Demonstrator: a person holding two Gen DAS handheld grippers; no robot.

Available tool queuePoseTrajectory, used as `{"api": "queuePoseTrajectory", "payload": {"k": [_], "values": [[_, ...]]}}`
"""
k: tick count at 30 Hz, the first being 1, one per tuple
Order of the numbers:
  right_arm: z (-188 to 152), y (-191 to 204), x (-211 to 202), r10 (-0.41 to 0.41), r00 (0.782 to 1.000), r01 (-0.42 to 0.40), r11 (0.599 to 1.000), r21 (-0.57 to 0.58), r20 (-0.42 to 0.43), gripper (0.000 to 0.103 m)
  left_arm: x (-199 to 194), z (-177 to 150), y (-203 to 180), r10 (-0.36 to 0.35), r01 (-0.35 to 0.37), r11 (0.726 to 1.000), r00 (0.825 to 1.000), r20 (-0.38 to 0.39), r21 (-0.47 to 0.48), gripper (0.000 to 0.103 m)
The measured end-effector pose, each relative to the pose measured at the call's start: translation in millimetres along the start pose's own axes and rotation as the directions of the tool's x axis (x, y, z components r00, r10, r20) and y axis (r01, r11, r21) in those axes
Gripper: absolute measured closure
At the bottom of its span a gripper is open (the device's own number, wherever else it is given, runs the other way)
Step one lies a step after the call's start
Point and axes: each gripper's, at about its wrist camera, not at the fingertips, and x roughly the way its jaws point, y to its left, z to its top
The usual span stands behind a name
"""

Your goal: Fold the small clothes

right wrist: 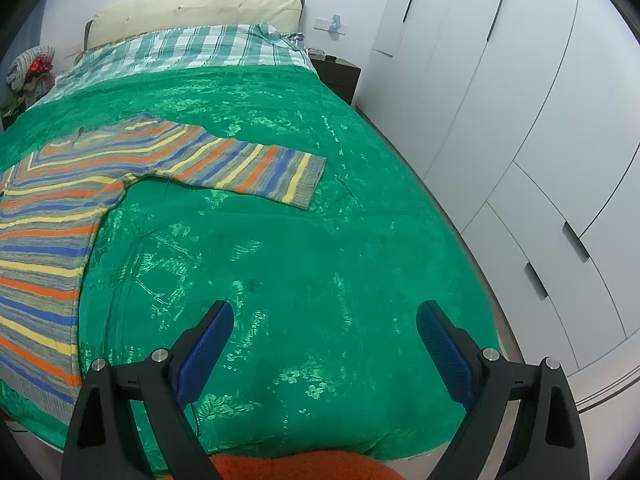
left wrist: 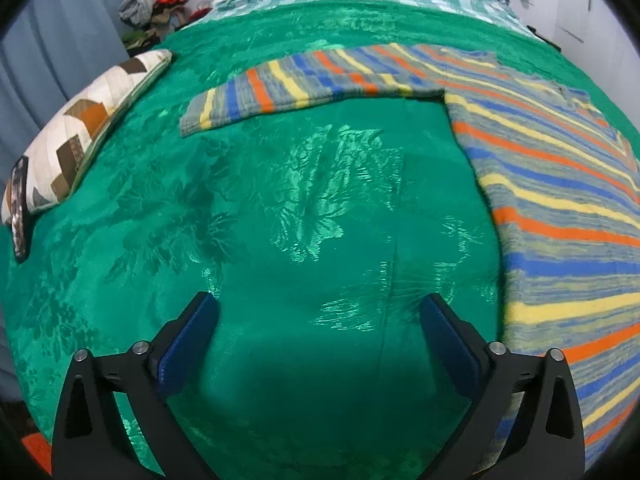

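A: Where's our striped sweater (left wrist: 560, 184)?
B: Flat on the bed (left wrist: 304, 208), between us: right of our left claw (left wrist: 320, 344), left of our right claw (right wrist: 325, 344).
A: Claws?
B: Both wide apart, holding nothing.

Bare green bedspread (left wrist: 312, 208) between cushion (left wrist: 88, 120) and striped sweater (left wrist: 560, 184).

Both wrist cams low over bed (left wrist: 280, 200), face headboard (right wrist: 192, 12); share sweater (left wrist: 560, 184), prob.
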Motion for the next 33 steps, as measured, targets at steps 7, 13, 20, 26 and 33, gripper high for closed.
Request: {"api": "queuePoseTrajectory", "payload": {"k": [7, 13, 20, 26, 33], "values": [[0.5, 0.6, 1.3, 0.002, 1.0, -0.002, 1.0, -0.004, -0.005, 0.011, 1.2, -3.8, -3.0, 0.012, -0.012, 1.0, 1.0, 0.012, 0.004, 0.0], [-0.2, 1.9, 2.9, -0.001, 1.0, 0.001, 1.0, -0.006, -0.009, 0.011, 1.6, -4.5, -2.8, 0.012, -0.012, 1.0, 1.0, 0.014, 0.005, 0.0], [-0.6, 2.3, 4.6, -0.004, 1.0, 0.004, 1.0, -0.012, -0.017, 0.011, 2.3, -5.1, -3.2, 0.011, -0.011, 1.0, 1.0, 0.014, 0.005, 0.0], [-0.6, 1.9, 5.0, -0.006, 1.0, 0.006, 1.0, -0.015, -0.02, 0.011, 2.7, -5.8, -3.3, 0.013, -0.013, 1.0, 1.0, 0.017, 0.006, 0.0], [-0.5, 1.7, 5.1, -0.005, 1.0, 0.005, 1.0, -0.015, -0.021, 0.011, 2.9, -7.1, -4.6, 0.017, -0.017, 1.0, 1.0, 0.022, 0.006, 0.0]]}}
